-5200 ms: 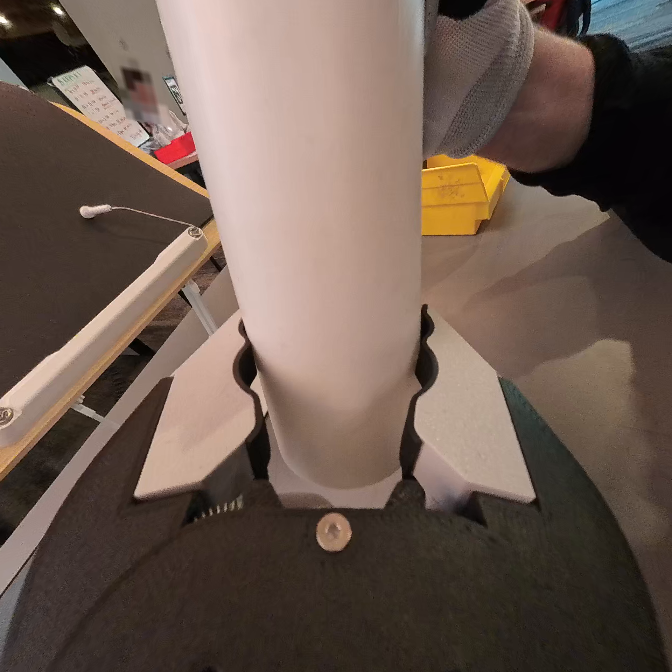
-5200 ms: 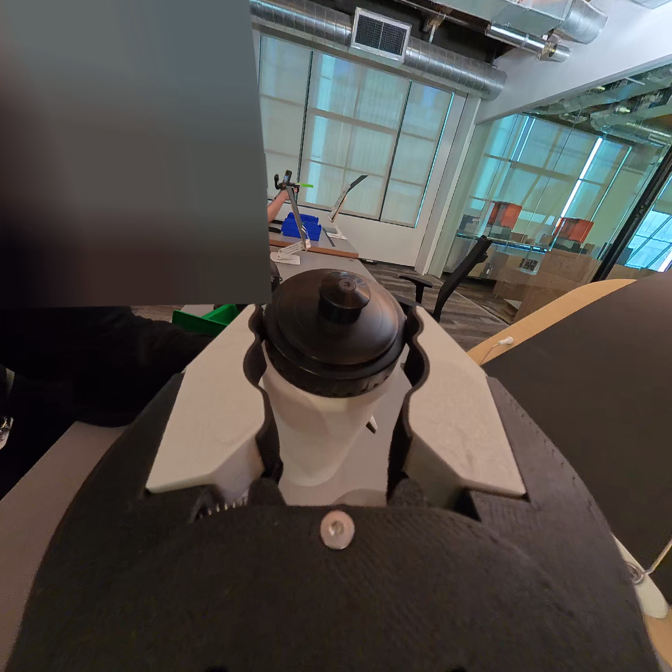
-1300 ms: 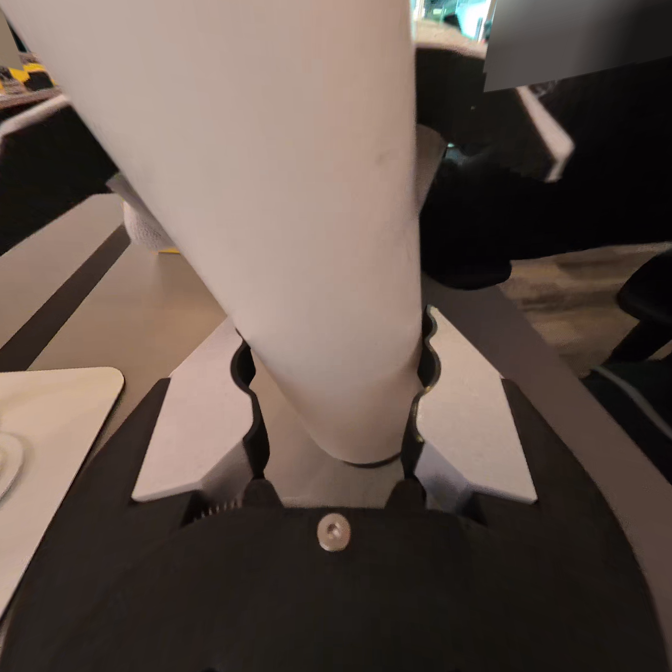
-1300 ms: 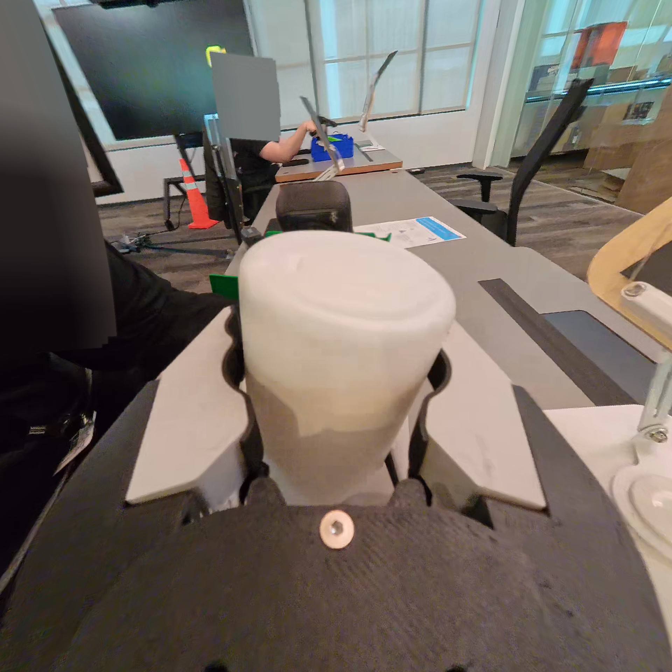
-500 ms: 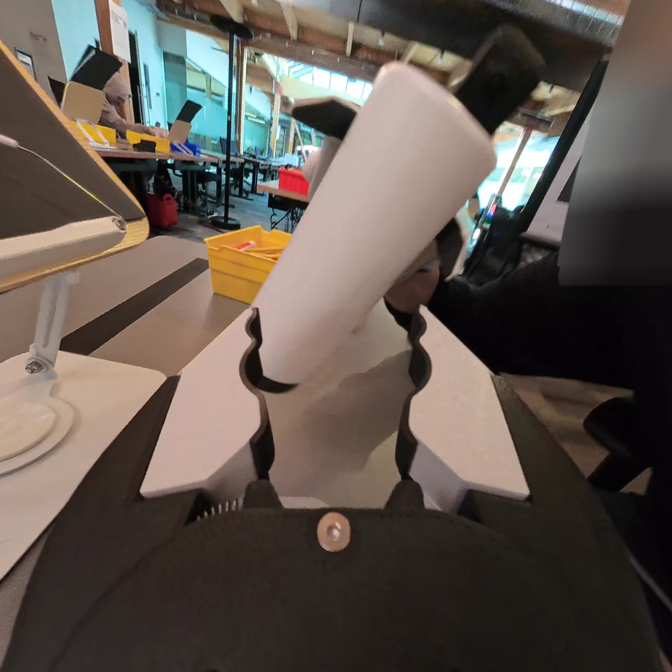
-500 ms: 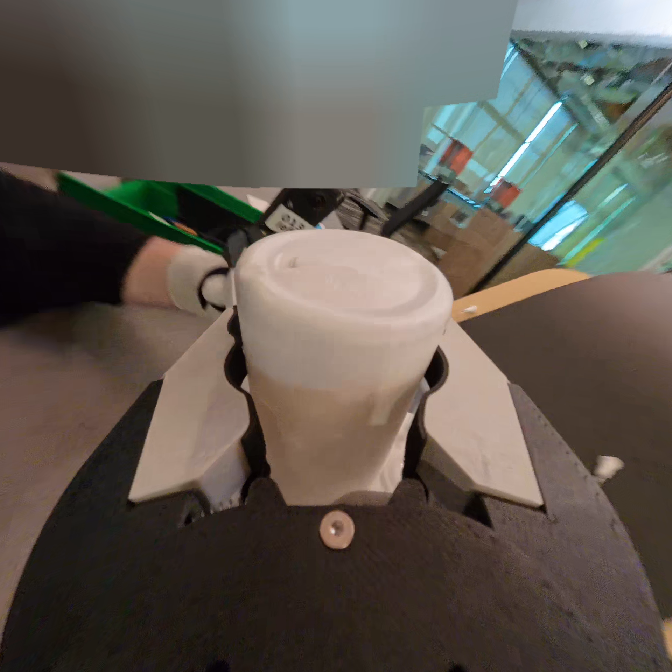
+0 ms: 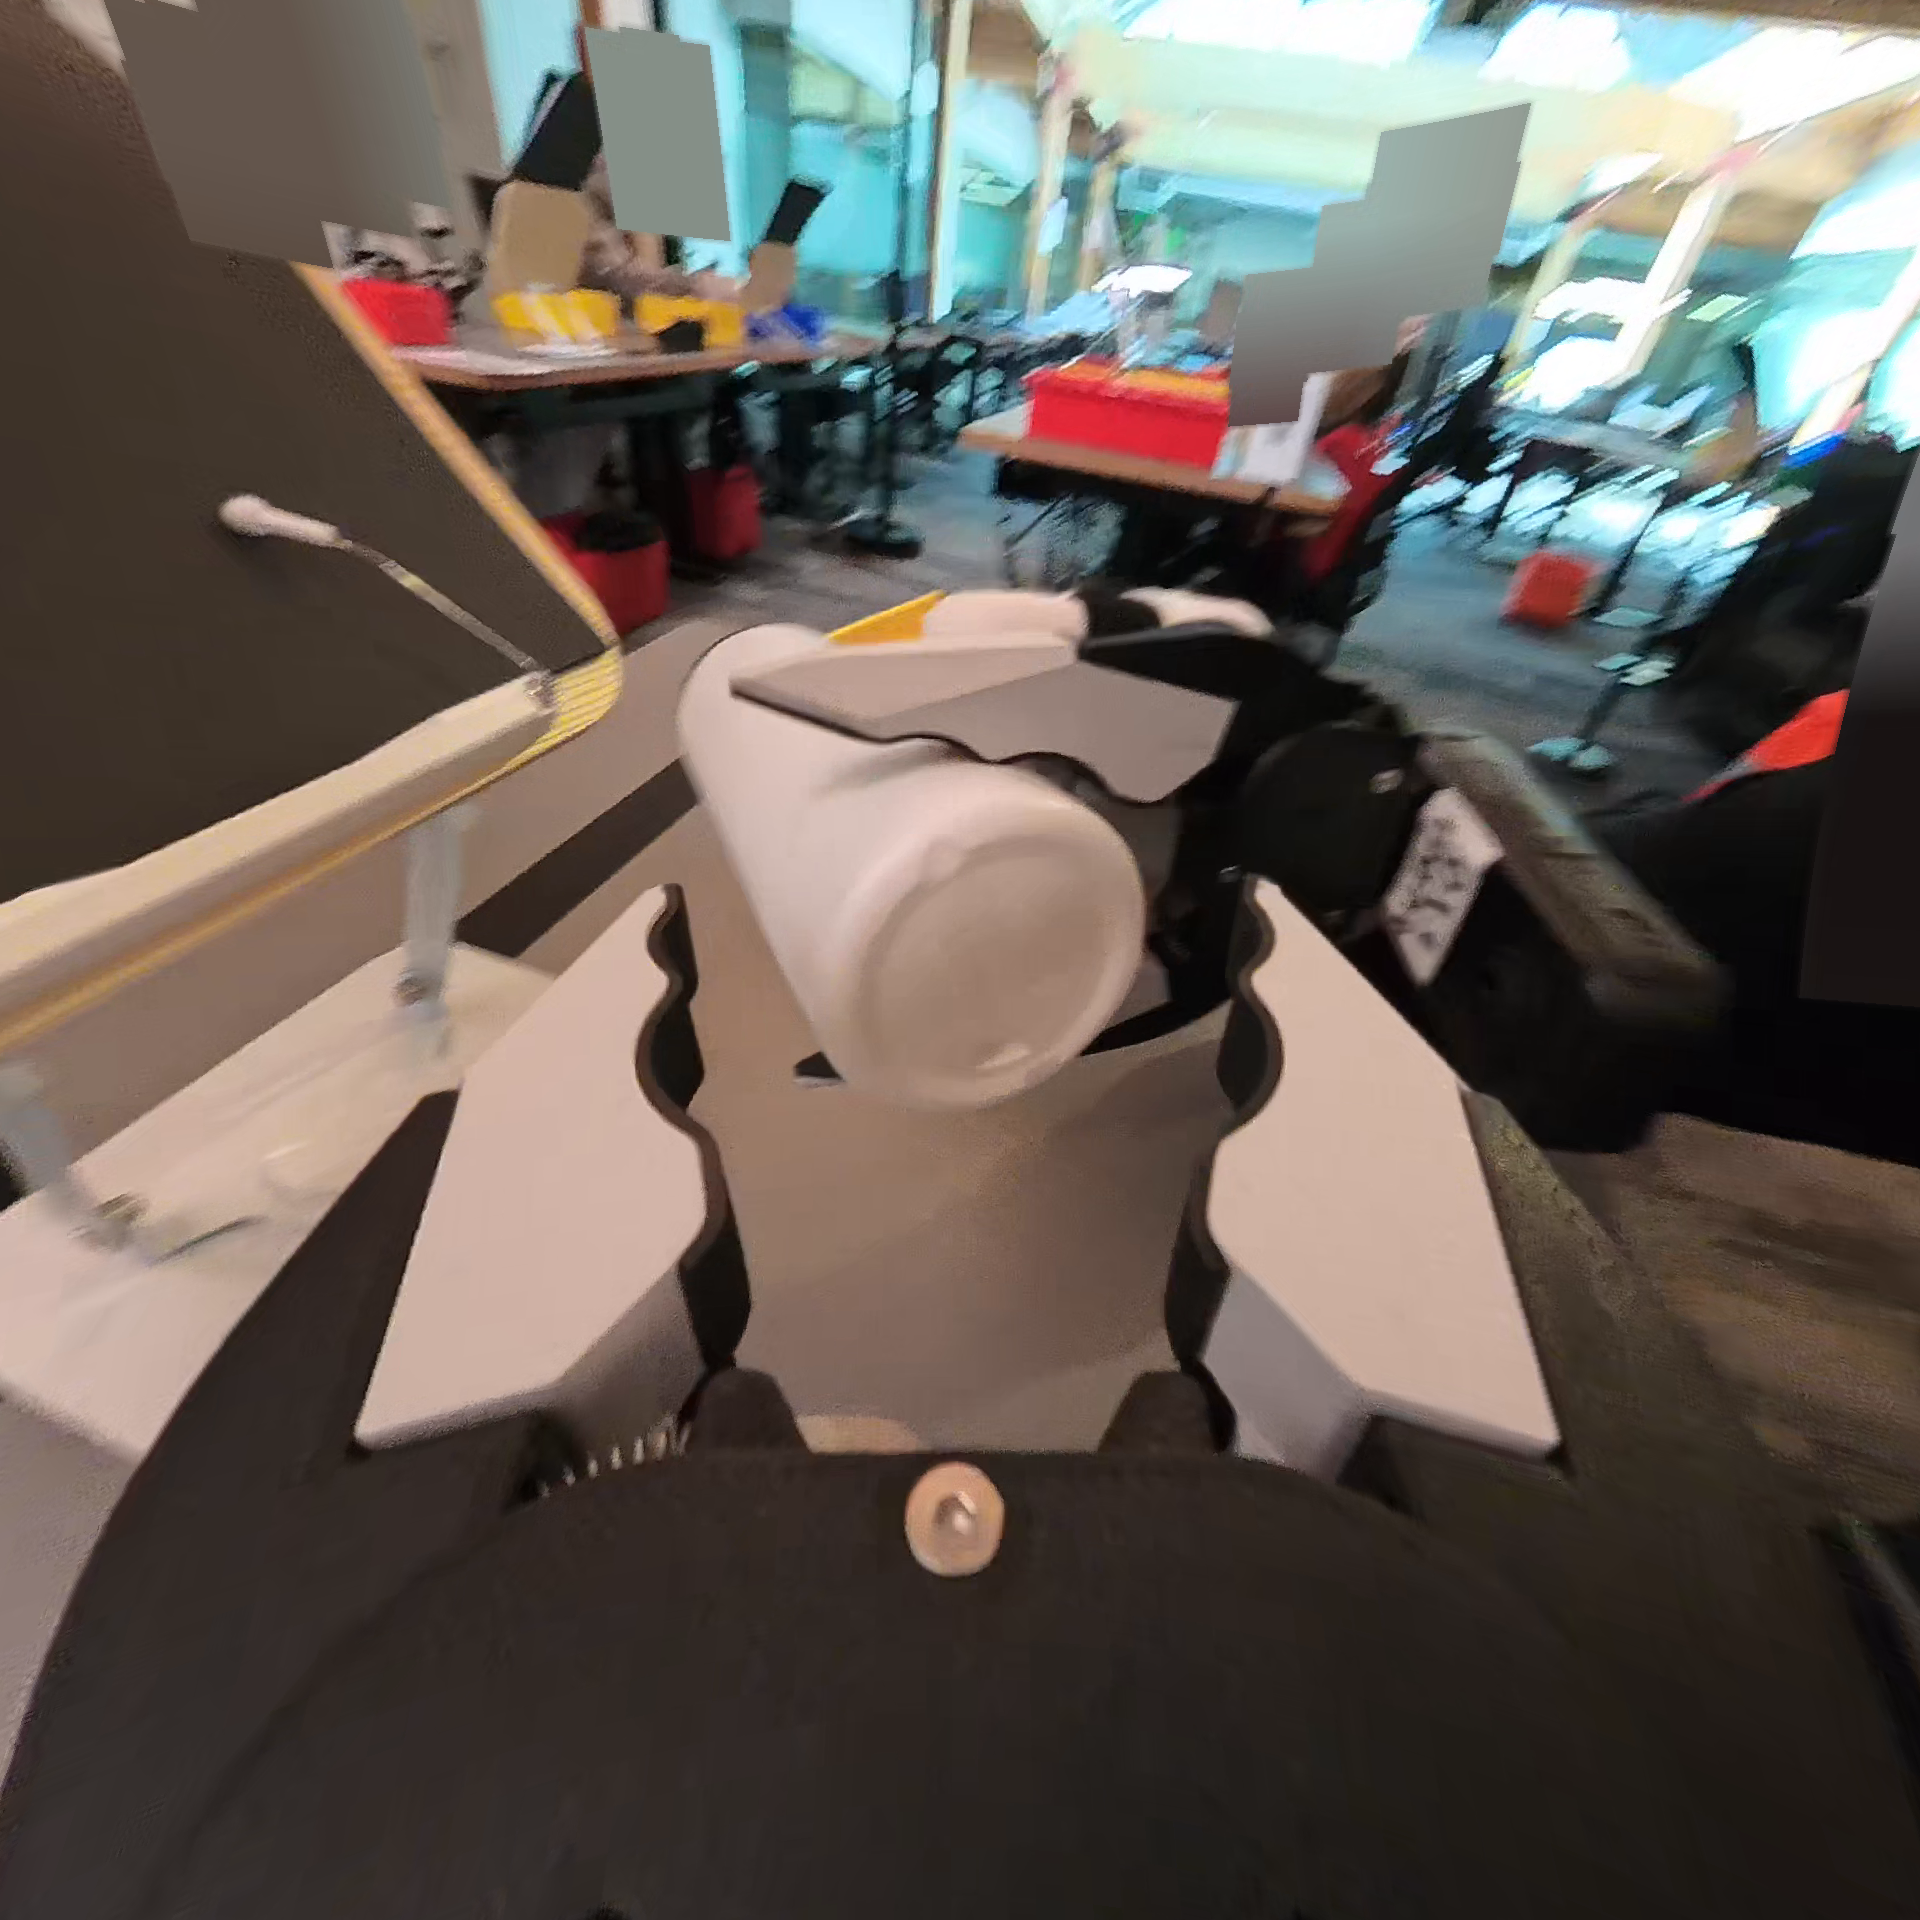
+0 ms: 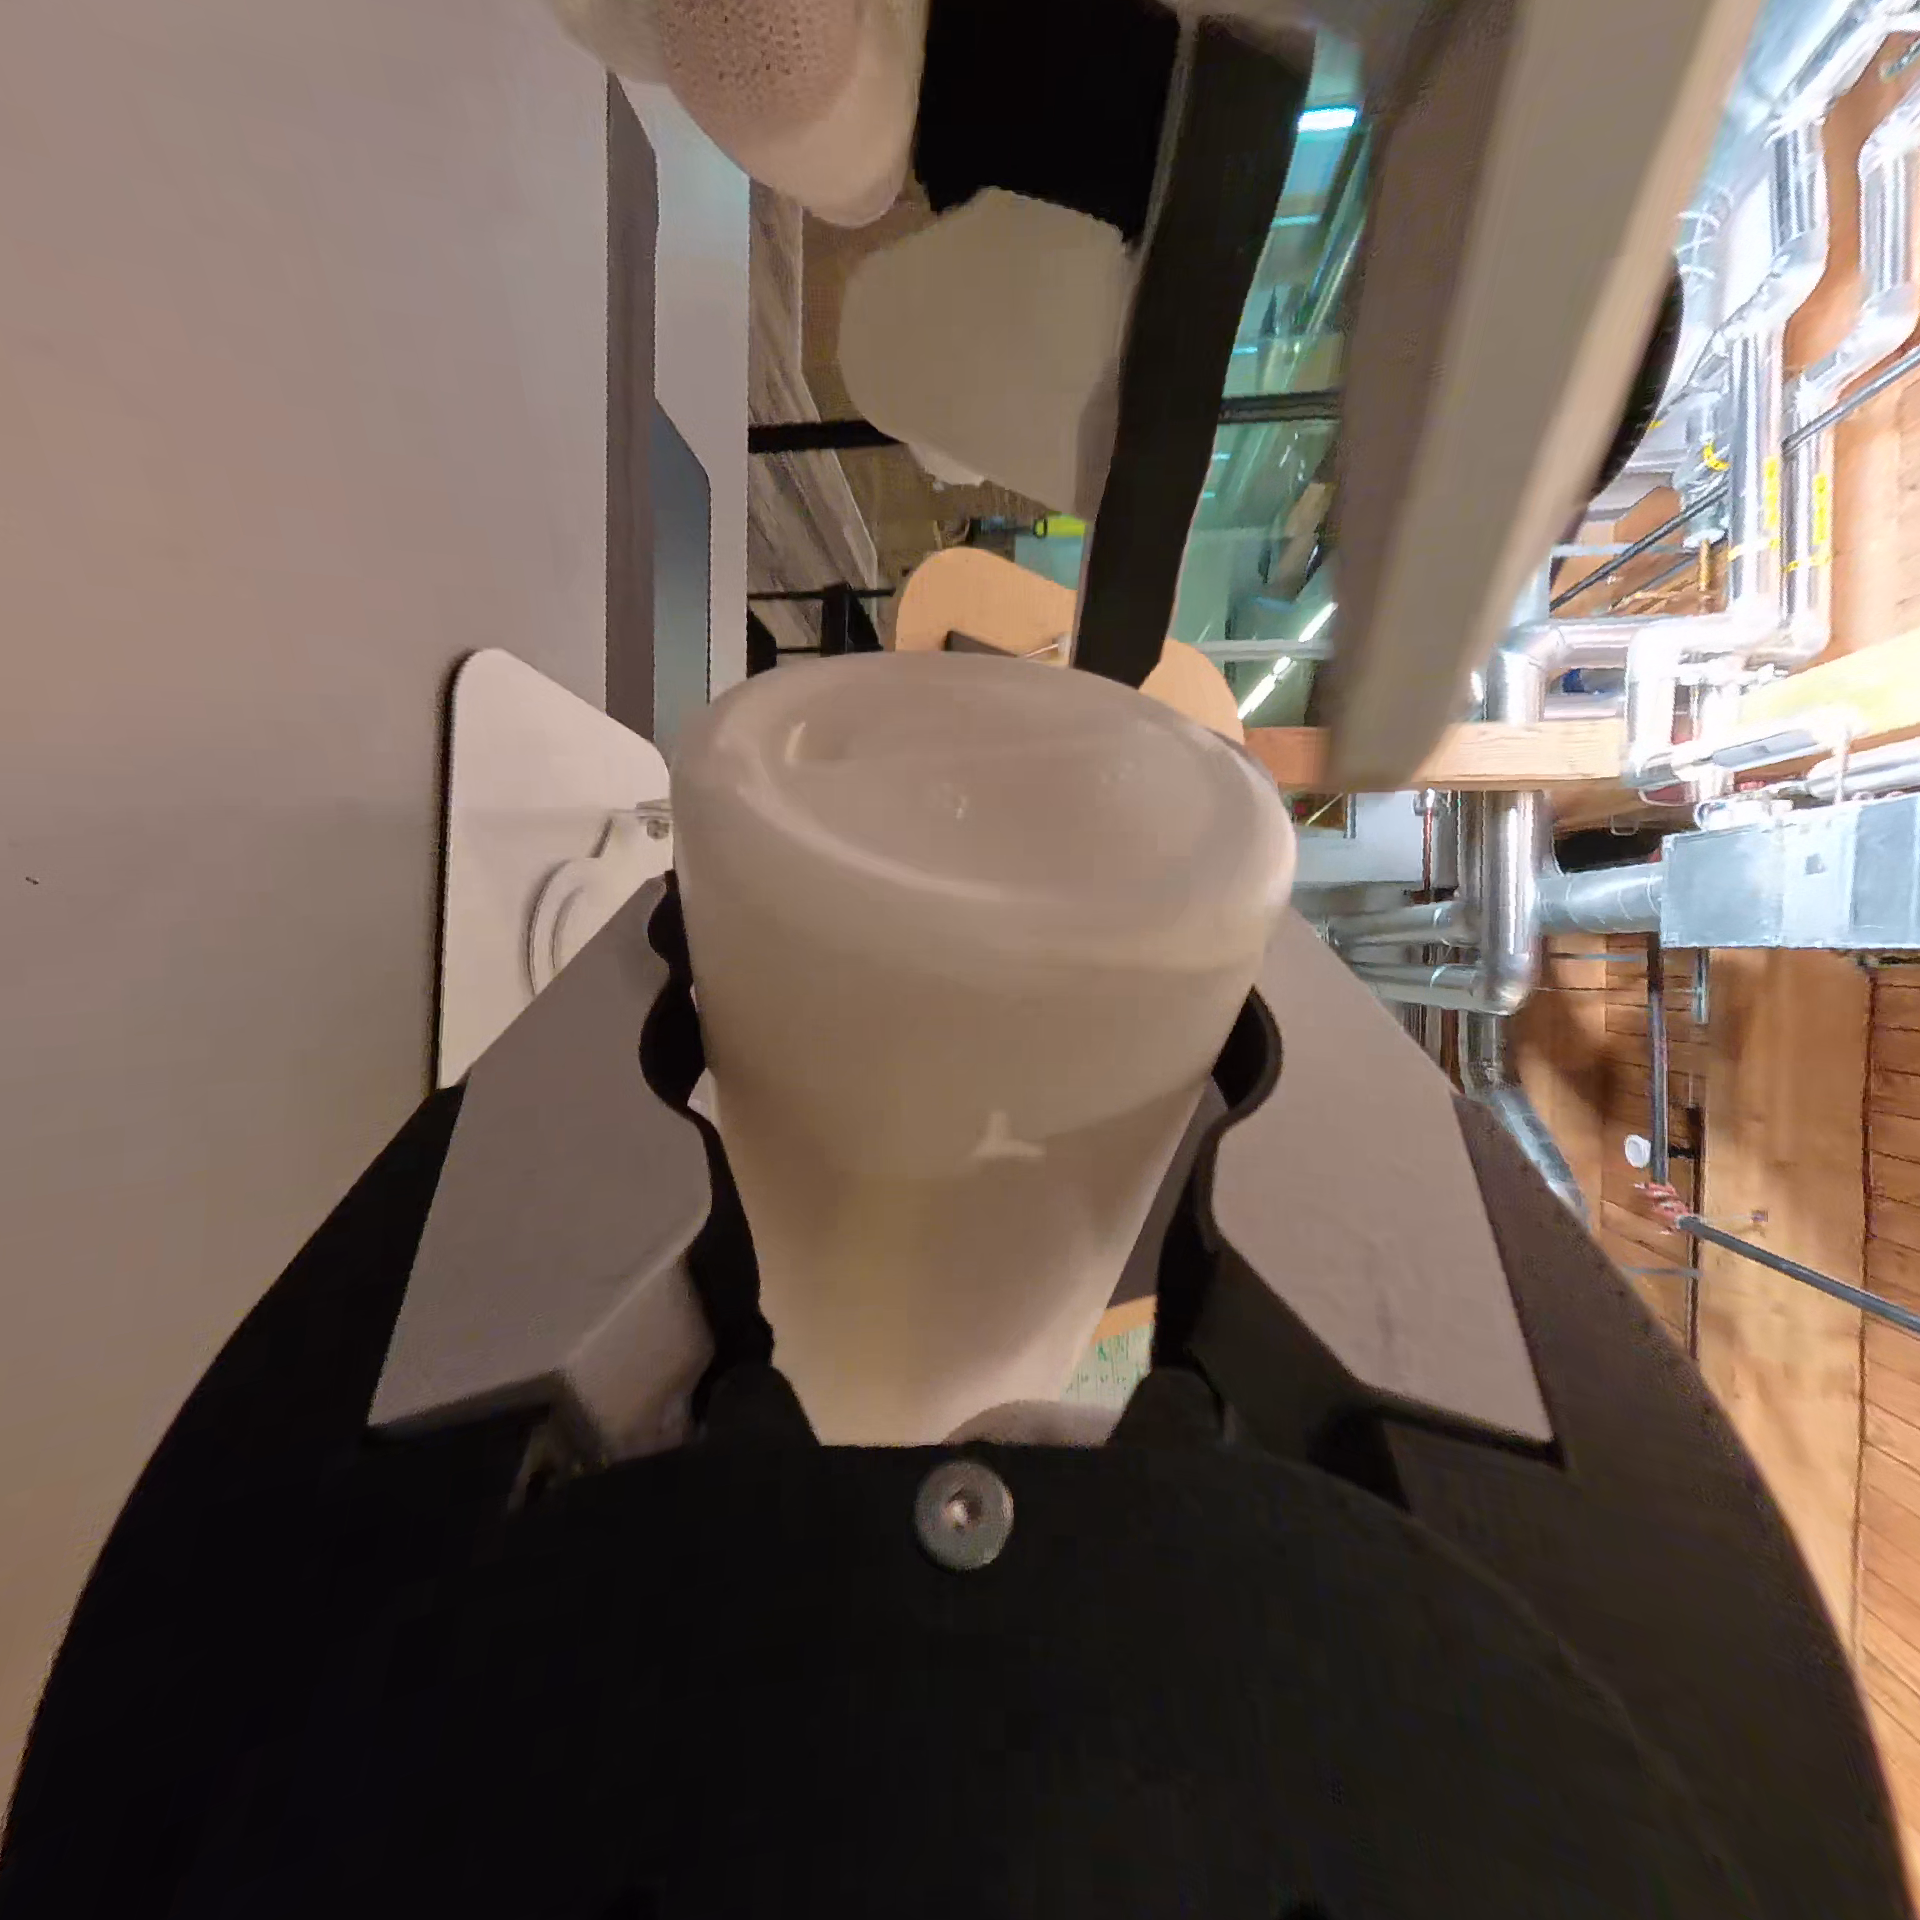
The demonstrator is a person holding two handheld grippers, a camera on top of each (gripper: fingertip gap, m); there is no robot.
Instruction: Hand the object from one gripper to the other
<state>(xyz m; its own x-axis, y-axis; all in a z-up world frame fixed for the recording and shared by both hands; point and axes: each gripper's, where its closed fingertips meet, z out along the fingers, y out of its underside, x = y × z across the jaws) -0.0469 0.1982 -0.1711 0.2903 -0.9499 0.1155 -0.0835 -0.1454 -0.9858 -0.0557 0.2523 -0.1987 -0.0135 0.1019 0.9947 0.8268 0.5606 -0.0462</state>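
A white bottle (image 7: pixel 935 914) is held crosswise by my right gripper, its flat base turned toward the left wrist camera. One grey finger (image 7: pixel 987 707) of the right gripper lies over the bottle's top side. My left gripper (image 7: pixel 951 1039) is open and empty, and the bottle's base hangs just beyond its fingertips without touching them. In the right wrist view my right gripper (image 8: pixel 966 935) is shut on the bottle (image 8: pixel 966 987), which fills the space between the jaws. That view is rolled on its side. The left gripper's grey finger (image 8: pixel 1455 364) and a gloved hand (image 8: pixel 769 83) show above it.
A grey table (image 7: pixel 935 1226) lies below. A white stand base (image 7: pixel 208 1195) carries a dark board with a wooden edge (image 7: pixel 208 520) at the left. The same base shows in the right wrist view (image 8: pixel 520 831). Far tables hold a red bin (image 7: pixel 1122 416) and yellow bins.
My left gripper has let go of the bottle and pulled back. The right gripper has rolled on its side with the bottle, turning its base toward the left camera.
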